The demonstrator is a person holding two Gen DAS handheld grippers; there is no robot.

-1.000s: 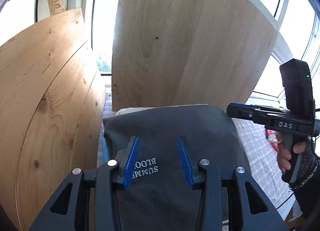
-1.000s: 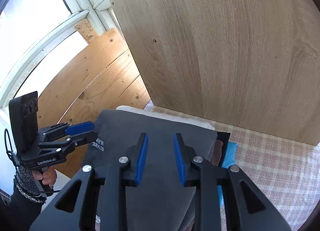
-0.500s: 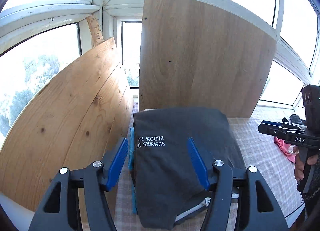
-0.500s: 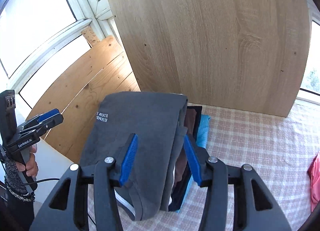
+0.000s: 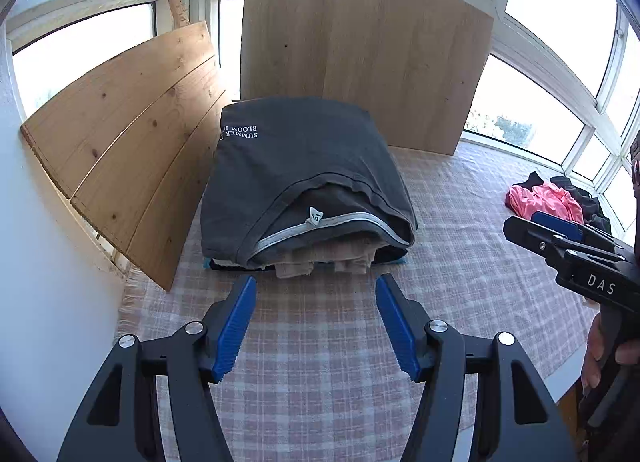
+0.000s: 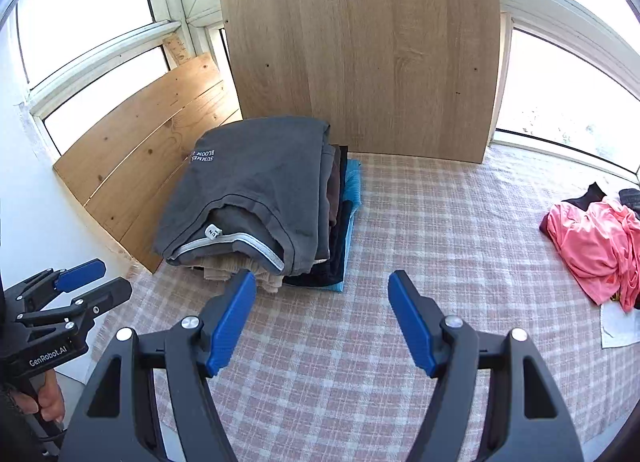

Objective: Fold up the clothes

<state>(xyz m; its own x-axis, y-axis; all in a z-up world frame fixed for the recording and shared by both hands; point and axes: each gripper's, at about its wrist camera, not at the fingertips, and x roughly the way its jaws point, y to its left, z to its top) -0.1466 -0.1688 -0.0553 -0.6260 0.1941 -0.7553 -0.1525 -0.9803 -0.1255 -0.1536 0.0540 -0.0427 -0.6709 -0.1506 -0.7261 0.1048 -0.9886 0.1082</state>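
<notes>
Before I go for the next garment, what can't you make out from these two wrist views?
- Folded stack: lower layers show edges only, under the grey shirt; count unclear.
- Shirt print: cut off by the fold, left view.
- Dark clothes behind the pink garment: partly hidden, cut by the right edge.
- White paper: too small to read, right view.

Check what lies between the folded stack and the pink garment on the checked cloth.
Nothing: in the right wrist view only bare checked cloth runs from the folded stack to the pink garment. The left wrist view agrees.
</notes>
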